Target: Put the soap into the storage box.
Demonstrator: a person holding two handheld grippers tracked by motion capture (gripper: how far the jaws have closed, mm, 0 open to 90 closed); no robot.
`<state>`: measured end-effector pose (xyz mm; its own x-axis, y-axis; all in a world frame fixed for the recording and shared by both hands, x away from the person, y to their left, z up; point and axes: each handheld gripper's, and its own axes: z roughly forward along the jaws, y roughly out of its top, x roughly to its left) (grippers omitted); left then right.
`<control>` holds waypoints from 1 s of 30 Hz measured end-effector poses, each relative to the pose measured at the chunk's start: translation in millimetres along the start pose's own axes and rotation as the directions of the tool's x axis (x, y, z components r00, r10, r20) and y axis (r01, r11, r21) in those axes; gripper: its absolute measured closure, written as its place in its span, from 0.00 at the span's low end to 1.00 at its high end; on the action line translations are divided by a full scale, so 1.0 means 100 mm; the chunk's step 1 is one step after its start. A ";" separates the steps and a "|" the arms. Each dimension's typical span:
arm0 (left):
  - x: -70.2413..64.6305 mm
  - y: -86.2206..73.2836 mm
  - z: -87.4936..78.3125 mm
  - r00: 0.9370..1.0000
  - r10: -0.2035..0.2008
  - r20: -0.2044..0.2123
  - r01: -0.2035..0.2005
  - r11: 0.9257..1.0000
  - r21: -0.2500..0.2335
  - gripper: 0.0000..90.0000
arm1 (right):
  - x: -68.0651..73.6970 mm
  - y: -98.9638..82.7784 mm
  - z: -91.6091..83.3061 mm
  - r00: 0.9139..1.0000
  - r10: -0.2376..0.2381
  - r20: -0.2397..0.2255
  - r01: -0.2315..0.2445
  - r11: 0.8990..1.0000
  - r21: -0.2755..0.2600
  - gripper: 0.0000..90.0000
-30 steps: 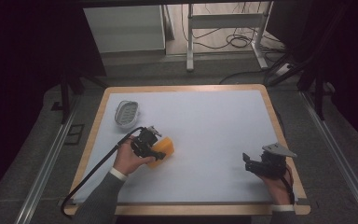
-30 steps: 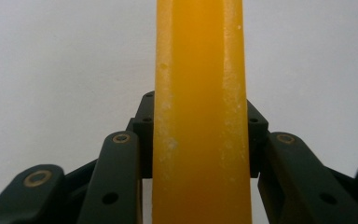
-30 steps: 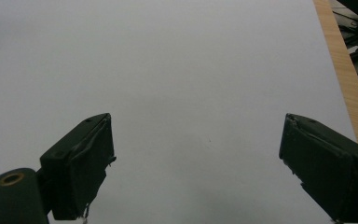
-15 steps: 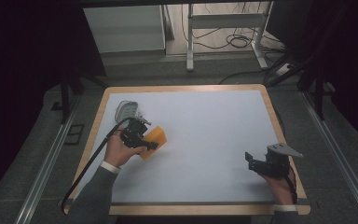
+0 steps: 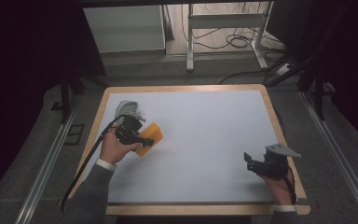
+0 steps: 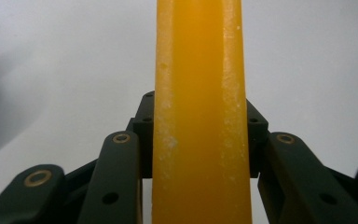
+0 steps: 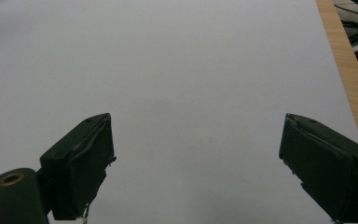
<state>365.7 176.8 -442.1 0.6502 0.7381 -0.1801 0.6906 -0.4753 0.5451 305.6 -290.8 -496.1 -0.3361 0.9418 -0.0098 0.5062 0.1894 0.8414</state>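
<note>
Since a second ago your left gripper (image 5: 142, 140) has carried the yellow sponge (image 5: 150, 138) toward the worktop's (image 5: 205, 140) far left corner, close to the clear dish (image 5: 128, 109). From above, the sponge's long axis runs diagonally, the dish just beyond it; your left hand is nearer. Along the left gripper (image 6: 200, 135), the jaws clamp the sponge (image 6: 200, 112) edge-on, upright. Your right gripper (image 7: 196, 163) stands wide open over bare worktop (image 7: 191, 60) near the right edge.
</note>
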 end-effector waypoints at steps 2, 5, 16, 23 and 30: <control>0.03 0.00 -0.01 1.000 -0.007 0.004 0.007 1.000 0.005 0.68 | -0.01 0.00 0.00 1.000 0.001 0.002 -0.001 1.000 -0.001 0.11; 0.05 0.00 -0.01 1.000 -0.013 0.005 0.013 1.000 0.007 0.68 | -0.02 0.00 -0.01 1.000 0.007 0.003 -0.007 1.000 -0.005 0.11; 0.15 0.01 -0.05 0.999 -0.031 -0.010 0.031 1.000 0.000 0.68 | -0.01 0.00 -0.02 1.000 0.002 0.005 -0.002 1.000 -0.004 0.11; 0.26 0.02 -0.11 0.998 -0.060 -0.031 0.059 0.998 -0.021 0.68 | -0.01 0.00 -0.02 1.000 0.003 0.010 -0.003 1.000 -0.006 0.11; 0.35 0.09 -0.16 0.995 -0.078 -0.057 0.077 0.997 -0.027 0.68 | -0.01 0.00 -0.02 1.000 0.002 0.010 -0.002 1.000 -0.002 0.11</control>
<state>389.5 206.5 -430.2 0.5750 0.7993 -0.1749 0.7297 -0.4043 0.5514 304.3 -291.9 -495.3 -0.3274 0.9448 -0.0137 0.5051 0.1872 0.8425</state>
